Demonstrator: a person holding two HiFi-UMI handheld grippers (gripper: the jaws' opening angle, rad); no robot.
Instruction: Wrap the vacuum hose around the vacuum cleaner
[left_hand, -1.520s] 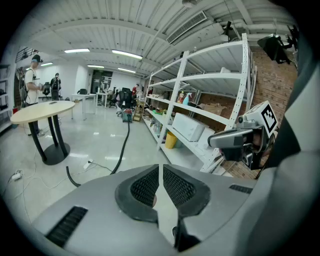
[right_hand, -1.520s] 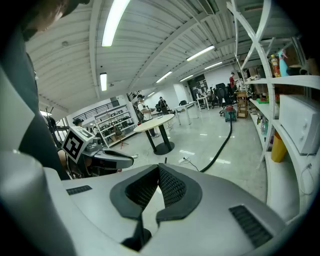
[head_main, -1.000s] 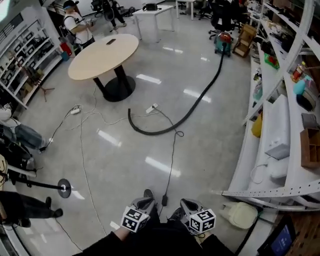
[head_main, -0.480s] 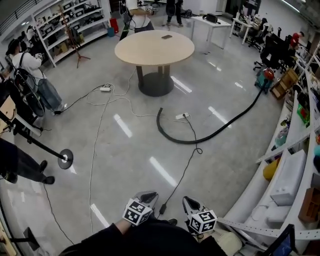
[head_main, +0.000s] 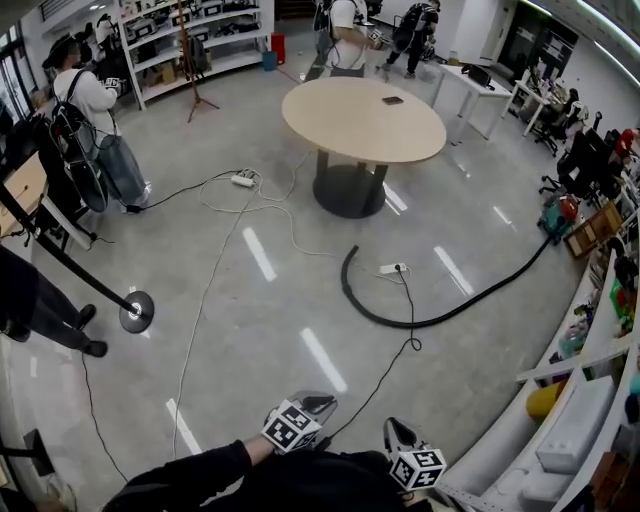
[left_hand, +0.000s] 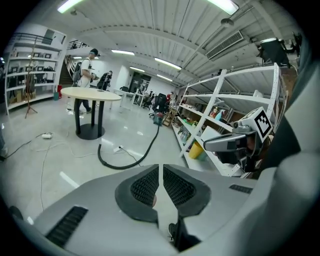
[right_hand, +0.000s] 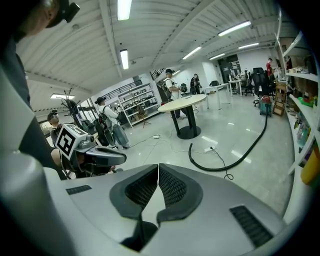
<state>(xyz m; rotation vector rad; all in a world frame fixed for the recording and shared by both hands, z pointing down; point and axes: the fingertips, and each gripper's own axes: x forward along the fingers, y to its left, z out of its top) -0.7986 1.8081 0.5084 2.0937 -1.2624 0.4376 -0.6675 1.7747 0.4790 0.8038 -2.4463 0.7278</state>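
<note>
A long black vacuum hose (head_main: 400, 318) lies on the shiny floor, hooking near the round table and running right to the teal and red vacuum cleaner (head_main: 559, 214) by the shelves. The same hose (left_hand: 122, 164) and vacuum cleaner (left_hand: 158, 119) show far ahead in the left gripper view, and the hose (right_hand: 220, 167) and vacuum cleaner (right_hand: 264, 103) also in the right gripper view. My left gripper (head_main: 316, 403) and right gripper (head_main: 393, 430) are held low and close to my body, far from the hose. The left gripper (left_hand: 161, 169) and the right gripper (right_hand: 158, 171) are both shut with nothing between the pads.
A round wooden table (head_main: 363, 120) on a black pedestal stands beyond the hose. A power strip (head_main: 392, 268) with a thin black cable lies beside the hose end, another strip (head_main: 243, 180) farther left. A round stand base (head_main: 136, 311) sits left. White shelving (head_main: 585, 395) lines the right. People stand around.
The head view has swung, so the table and hose now sit more to the right of the picture. Both grippers stay low near my body and stay shut.
</note>
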